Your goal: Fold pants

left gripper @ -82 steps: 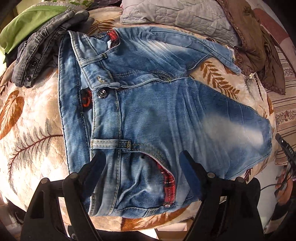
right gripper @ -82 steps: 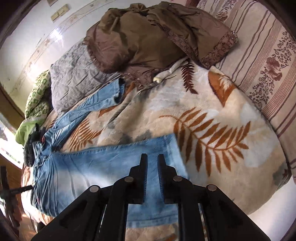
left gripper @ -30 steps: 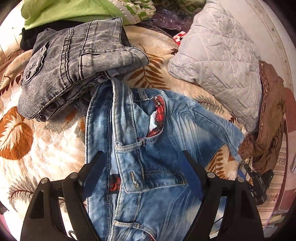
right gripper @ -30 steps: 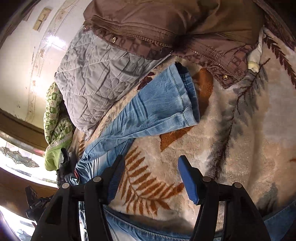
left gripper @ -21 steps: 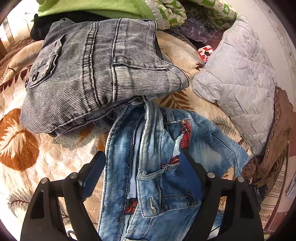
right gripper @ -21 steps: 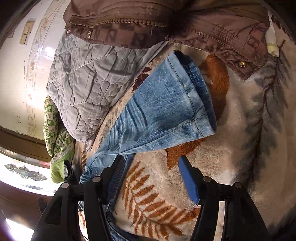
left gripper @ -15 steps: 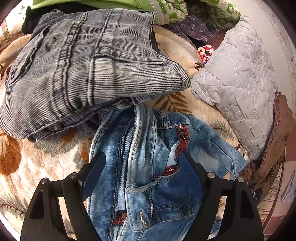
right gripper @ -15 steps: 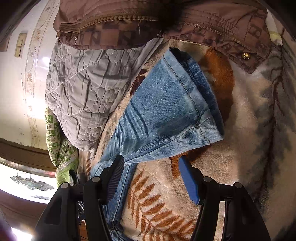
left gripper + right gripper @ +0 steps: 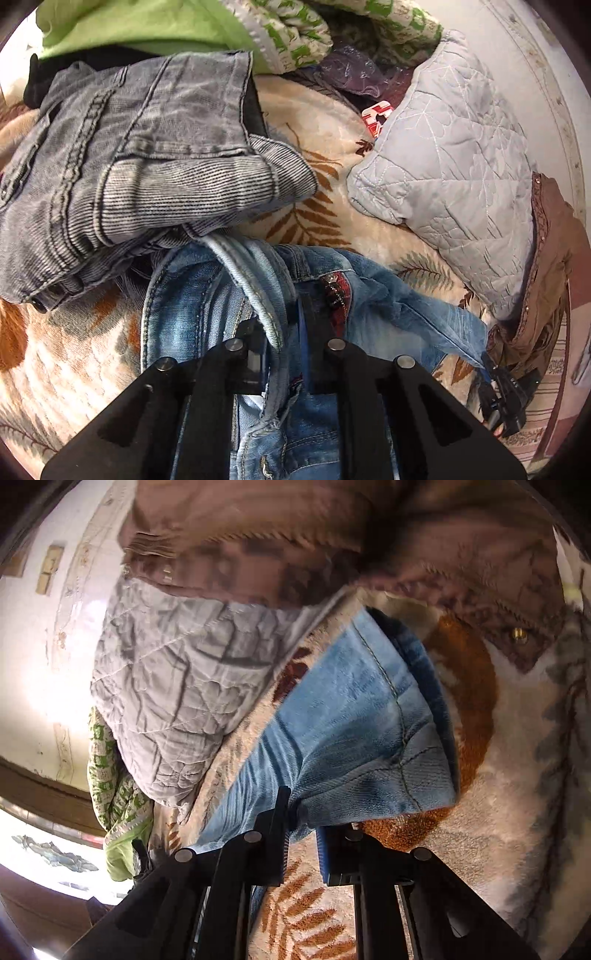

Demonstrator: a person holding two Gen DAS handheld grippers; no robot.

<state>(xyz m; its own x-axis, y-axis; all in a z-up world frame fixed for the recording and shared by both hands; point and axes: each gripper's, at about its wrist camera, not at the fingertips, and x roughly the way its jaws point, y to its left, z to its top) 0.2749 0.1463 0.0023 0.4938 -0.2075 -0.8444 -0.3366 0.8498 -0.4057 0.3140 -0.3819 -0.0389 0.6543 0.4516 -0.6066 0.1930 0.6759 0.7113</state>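
The blue jeans [image 9: 207, 314] lie on a cream blanket with a brown leaf print [image 9: 74, 343]. My left gripper [image 9: 282, 332] is shut on the far end of their waistband [image 9: 258, 295], which bunches up between the fingers. In the right wrist view my right gripper [image 9: 301, 812] is shut on the near corner of the far leg's hem [image 9: 369, 746]. The rest of that leg runs off to the lower left.
Folded grey jeans [image 9: 129, 184] lie just beyond the waistband. A green garment [image 9: 129, 26] lies behind them. A grey quilted pillow [image 9: 454, 155] and a brown jacket [image 9: 546, 266] are at the right. Both show in the right wrist view, the pillow [image 9: 184, 686] and the jacket [image 9: 314, 535].
Both grippers moved away from me across the jeans, left to the waistband's far end, right to the far leg's hem. Both then closed on the denim.
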